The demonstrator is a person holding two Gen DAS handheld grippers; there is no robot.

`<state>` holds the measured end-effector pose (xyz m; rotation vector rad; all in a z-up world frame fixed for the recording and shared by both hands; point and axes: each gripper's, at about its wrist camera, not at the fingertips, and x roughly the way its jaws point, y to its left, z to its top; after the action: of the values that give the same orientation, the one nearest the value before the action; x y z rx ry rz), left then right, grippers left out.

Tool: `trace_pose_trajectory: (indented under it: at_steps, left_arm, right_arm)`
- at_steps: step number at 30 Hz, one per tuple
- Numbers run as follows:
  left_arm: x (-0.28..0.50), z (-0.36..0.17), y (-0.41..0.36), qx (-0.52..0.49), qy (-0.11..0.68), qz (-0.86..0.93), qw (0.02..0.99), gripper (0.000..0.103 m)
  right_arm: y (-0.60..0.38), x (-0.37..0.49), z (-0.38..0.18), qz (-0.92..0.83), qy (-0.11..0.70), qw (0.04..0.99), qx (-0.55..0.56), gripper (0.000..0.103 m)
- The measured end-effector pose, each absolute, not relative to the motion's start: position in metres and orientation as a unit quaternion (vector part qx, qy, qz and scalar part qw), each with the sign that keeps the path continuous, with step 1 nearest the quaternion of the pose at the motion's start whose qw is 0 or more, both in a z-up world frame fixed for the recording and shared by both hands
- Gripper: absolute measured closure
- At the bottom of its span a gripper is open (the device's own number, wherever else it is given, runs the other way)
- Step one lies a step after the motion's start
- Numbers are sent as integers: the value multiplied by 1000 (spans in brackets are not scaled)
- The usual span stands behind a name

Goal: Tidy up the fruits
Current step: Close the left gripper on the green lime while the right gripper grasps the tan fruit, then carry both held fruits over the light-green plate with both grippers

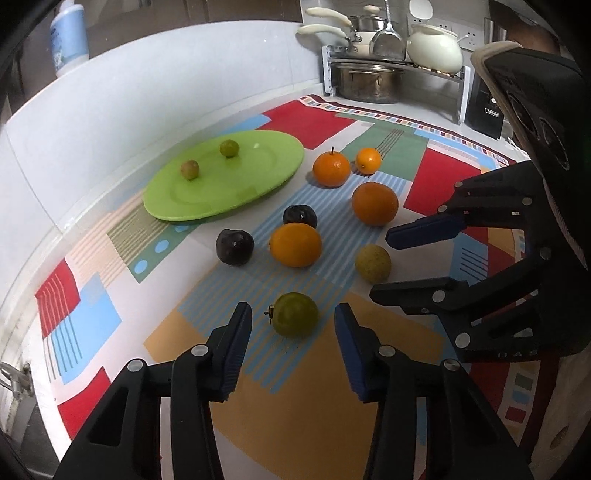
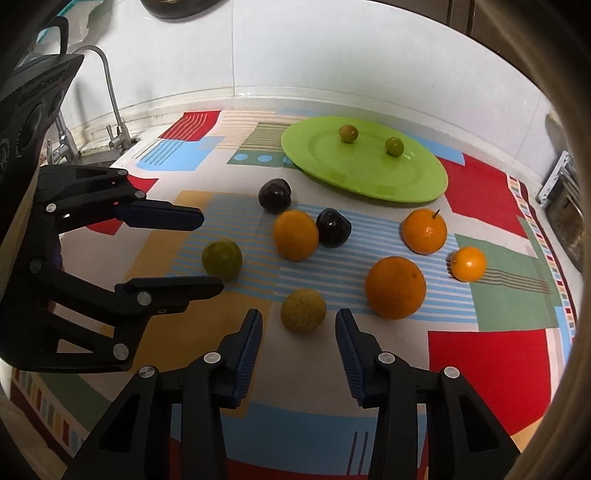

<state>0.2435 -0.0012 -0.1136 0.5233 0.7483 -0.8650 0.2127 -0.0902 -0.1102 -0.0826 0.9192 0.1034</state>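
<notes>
A green plate [image 1: 258, 177] [image 2: 417, 181] holds two small green fruits [image 1: 229, 148] [image 1: 190, 169]. On the patterned cloth lie several oranges [image 1: 294, 244] [image 2: 395, 287], two dark plums [image 1: 235, 246] [image 1: 300, 216], a green citrus [image 1: 295, 314] [image 2: 222, 259] and a yellow speckled fruit [image 1: 373, 263] [image 2: 303, 309]. My left gripper [image 1: 293, 314] [image 2: 212, 251] is open with the green citrus between its fingers. My right gripper [image 2: 299, 317] [image 1: 378, 264] is open around the yellow speckled fruit.
A rack with steel pots and a white pot [image 1: 395, 62] stands at the back right in the left wrist view. A bottle [image 1: 68, 35] sits on the ledge. A faucet [image 2: 110, 96] and sink are at the left in the right wrist view. A white wall lies behind.
</notes>
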Motion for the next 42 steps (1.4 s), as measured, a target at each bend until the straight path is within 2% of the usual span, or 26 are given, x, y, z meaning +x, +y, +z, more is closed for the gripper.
trace_pose_trajectory:
  at_steps: [3,6,11,14,25,42]
  left_arm:
    - [248,-116,-3,236,361,-406,806,60]
    - [252,-120,-4,227,374,-403,804,62]
    - [254,-122,-4,213,384,-398,805,70]
    - [255,-121,-4,205,390,-396,805,70]
    - [251,-112,0,172,403,-371,819,70]
    - [218,-70,7,132,377,-297,867,71]
  right_arm:
    - [-94,215,-113,51,447,893,-34,61]
    - [-96,218,-116,54,450,891,-30,67]
    - [-100,222,-118,59,455,888,-23,70]
    - [-100,225,-120,62,456,888,-23,74]
    - [-101,227,-112,63,447,892,-20,74]
    - [-107,207,-70,70,395,916,-32,74]
